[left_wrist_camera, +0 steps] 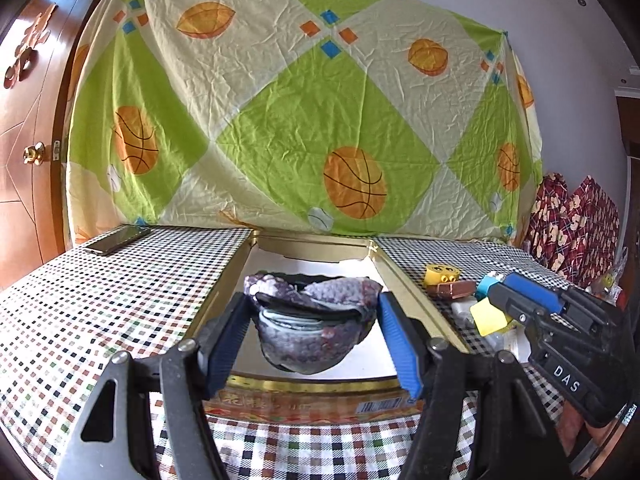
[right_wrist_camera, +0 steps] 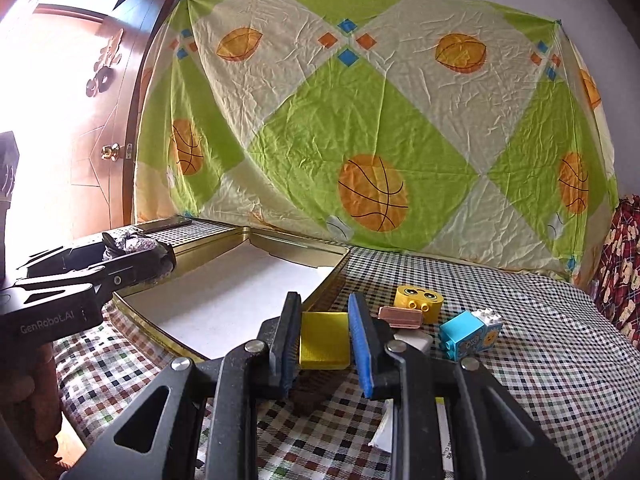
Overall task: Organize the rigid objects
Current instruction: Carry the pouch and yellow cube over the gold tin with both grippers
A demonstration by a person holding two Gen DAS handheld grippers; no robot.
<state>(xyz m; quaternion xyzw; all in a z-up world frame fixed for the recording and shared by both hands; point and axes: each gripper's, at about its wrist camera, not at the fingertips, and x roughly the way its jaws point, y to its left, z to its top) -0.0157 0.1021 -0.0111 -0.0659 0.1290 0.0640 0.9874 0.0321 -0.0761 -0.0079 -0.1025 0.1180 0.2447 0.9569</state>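
Note:
My left gripper (left_wrist_camera: pixel 312 336) is shut on a purple-grey mottled rock-like piece (left_wrist_camera: pixel 312 320), which hangs over the white floor of an open gold tin tray (left_wrist_camera: pixel 404 288). In the right wrist view the same left gripper (right_wrist_camera: pixel 140 250) shows at the left, over the tray's (right_wrist_camera: pixel 328 276) near left corner, with the mottled piece (right_wrist_camera: pixel 128 244) in it. My right gripper (right_wrist_camera: pixel 325 308) is shut on a yellow block (right_wrist_camera: pixel 324 340), to the right of the tray above the checked cloth. It also appears in the left wrist view as the right gripper (left_wrist_camera: pixel 500 286) with the yellow block (left_wrist_camera: pixel 488 316).
Right of the tray lie a yellow round brick with eyes (right_wrist_camera: pixel 418 300), a copper-brown block (right_wrist_camera: pixel 400 317), a white block (right_wrist_camera: pixel 416 340), a cyan brick (right_wrist_camera: pixel 460 334) and a white-topped brick (right_wrist_camera: pixel 490 326). A phone (left_wrist_camera: pixel 118 239) lies far left. A patterned sheet hangs behind the table.

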